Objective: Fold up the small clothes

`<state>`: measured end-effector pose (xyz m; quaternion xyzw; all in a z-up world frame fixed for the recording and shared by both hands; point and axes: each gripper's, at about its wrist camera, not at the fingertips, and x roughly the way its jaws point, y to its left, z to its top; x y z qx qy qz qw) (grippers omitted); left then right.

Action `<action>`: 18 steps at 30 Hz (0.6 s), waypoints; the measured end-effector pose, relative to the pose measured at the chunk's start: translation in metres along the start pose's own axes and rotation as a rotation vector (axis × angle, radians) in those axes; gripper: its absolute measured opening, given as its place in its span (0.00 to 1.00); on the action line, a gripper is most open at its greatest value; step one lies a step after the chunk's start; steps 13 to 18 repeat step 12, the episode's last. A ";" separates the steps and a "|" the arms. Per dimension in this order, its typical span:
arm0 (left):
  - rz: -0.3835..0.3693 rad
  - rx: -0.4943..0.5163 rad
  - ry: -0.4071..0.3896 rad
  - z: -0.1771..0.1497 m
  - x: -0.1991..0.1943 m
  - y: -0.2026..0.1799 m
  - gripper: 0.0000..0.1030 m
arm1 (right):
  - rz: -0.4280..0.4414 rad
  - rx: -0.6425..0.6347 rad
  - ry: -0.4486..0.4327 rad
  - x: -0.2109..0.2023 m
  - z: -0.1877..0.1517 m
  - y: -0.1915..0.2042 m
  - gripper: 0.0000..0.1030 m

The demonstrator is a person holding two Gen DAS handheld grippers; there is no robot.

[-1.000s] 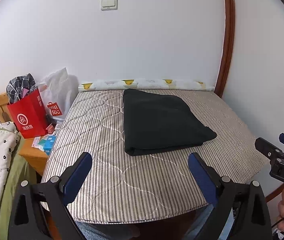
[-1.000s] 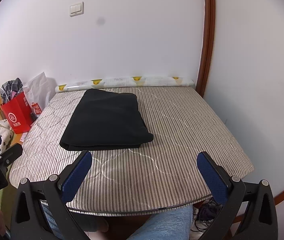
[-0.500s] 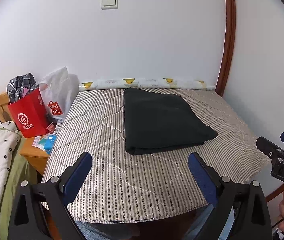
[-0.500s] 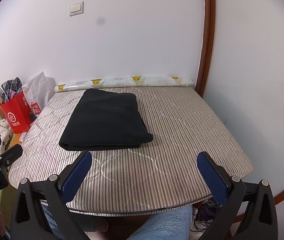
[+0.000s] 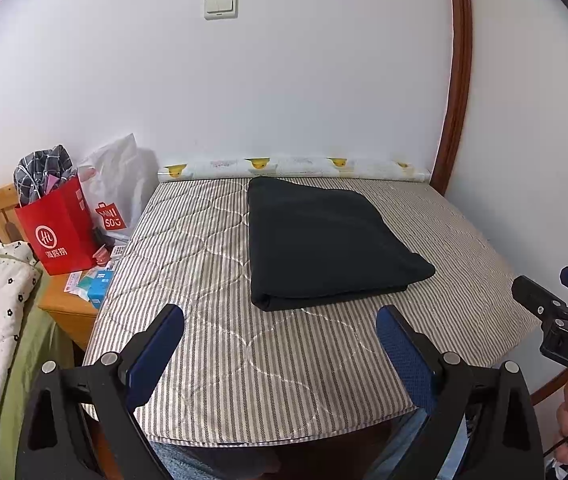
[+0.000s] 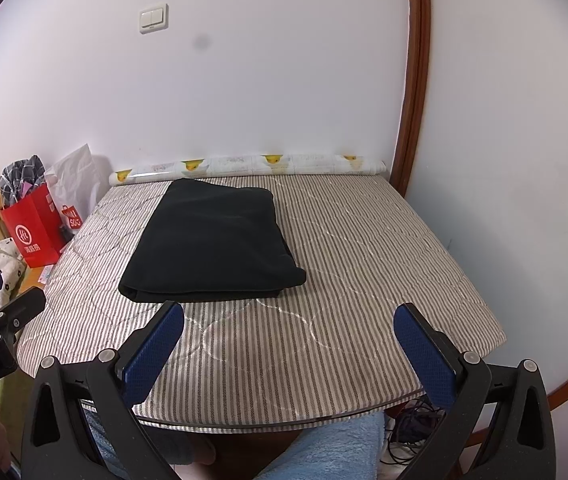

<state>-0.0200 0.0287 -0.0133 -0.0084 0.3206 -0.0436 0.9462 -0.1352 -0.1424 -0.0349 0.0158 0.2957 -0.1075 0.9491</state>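
Nothing has moved: folded black garment [image 5: 324,244] runs lengthwise toward the wall, both tongs [image 5: 280,344] [image 6: 289,340] wide, empty.

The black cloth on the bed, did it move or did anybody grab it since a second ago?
No. The black cloth lies folded in the same spot on the striped mattress, and nothing took hold of it or let it go. The left gripper and right gripper hover in front of it with their jaws wide open, just as before. The red bag beside the bed has not shifted either.
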 end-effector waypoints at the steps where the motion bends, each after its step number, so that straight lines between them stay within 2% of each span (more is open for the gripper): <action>1: 0.001 0.000 0.000 0.000 0.000 0.001 0.94 | 0.000 -0.001 0.001 0.000 0.000 0.000 1.00; 18: -0.003 0.002 -0.003 0.000 -0.001 0.002 0.94 | 0.004 -0.004 -0.005 -0.002 -0.001 0.004 1.00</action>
